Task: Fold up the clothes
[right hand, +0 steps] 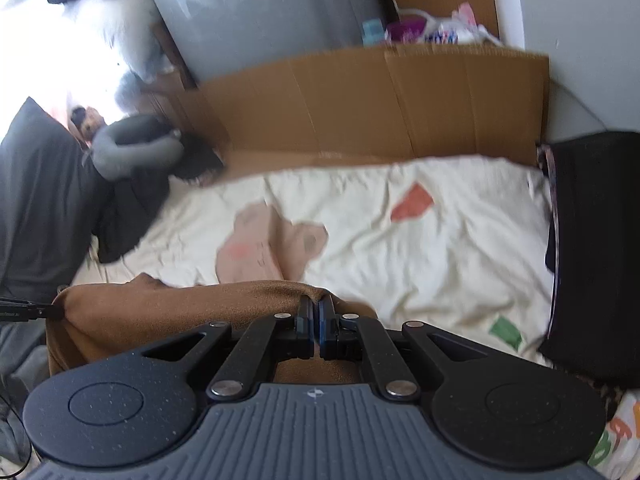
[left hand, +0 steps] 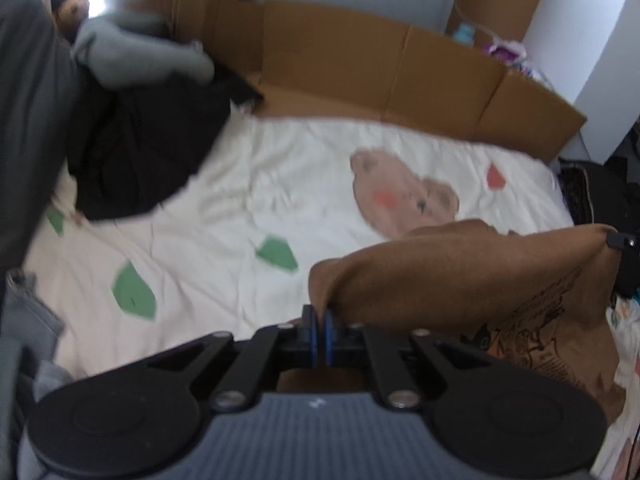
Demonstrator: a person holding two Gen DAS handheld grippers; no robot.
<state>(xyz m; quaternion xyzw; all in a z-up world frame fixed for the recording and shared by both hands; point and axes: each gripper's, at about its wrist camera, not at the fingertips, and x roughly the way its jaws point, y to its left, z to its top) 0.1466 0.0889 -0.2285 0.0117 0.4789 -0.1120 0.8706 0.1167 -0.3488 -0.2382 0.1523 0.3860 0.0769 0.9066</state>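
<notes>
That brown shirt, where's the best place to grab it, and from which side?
By its top edge, one corner per tool, coming from the near side. The brown shirt already hangs that way: the left tool pinches one end, the right tool the other, both closed on the fabric. The edge spans between them, so the printed front drapes flat for folding.

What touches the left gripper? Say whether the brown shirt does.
Touching. In the left wrist view, the left gripper is shut on an edge of the brown shirt, the cloth pinched between its fingers.
</notes>
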